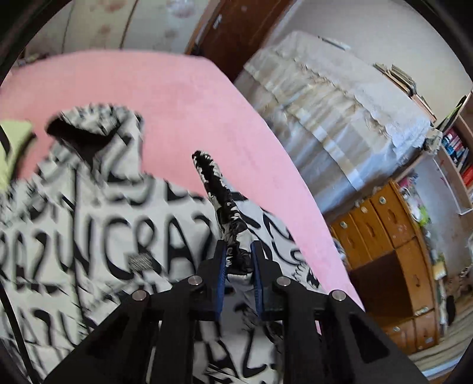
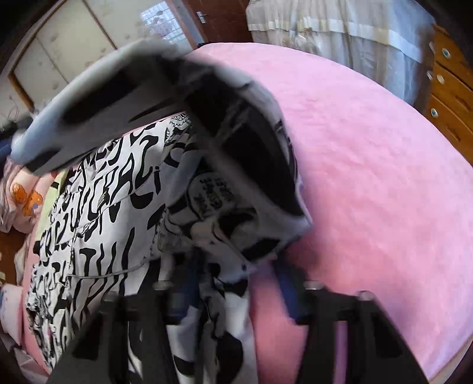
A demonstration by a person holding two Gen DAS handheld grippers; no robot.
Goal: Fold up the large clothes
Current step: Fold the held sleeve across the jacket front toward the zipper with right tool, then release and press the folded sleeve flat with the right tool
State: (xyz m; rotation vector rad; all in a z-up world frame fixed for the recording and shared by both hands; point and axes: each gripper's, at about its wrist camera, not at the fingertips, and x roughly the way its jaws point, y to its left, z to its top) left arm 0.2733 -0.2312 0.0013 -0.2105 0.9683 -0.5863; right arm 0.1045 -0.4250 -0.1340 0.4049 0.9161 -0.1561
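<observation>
A white garment with black lettering [image 1: 88,230] lies spread on a pink bed [image 1: 183,112]. My left gripper [image 1: 239,260] is shut on its gathered black-and-white cuff [image 1: 224,212], which sticks up from between the fingers. In the right wrist view the garment [image 2: 97,212] covers the left of the pink bed [image 2: 369,177]. A lifted fold of it [image 2: 242,165] hangs blurred over my right gripper [image 2: 236,277]. The jaws stand wide apart with cloth lying between them, touching only the left finger.
A wooden chest of drawers [image 1: 393,254] and bookshelves [image 1: 458,153] stand to the right of the bed. A cloth-covered piece of furniture [image 1: 334,118] stands behind it. A brown door [image 2: 218,17] and wardrobe [image 2: 59,53] are at the far wall. Cartoon-print bedding [image 2: 23,201] lies at the left.
</observation>
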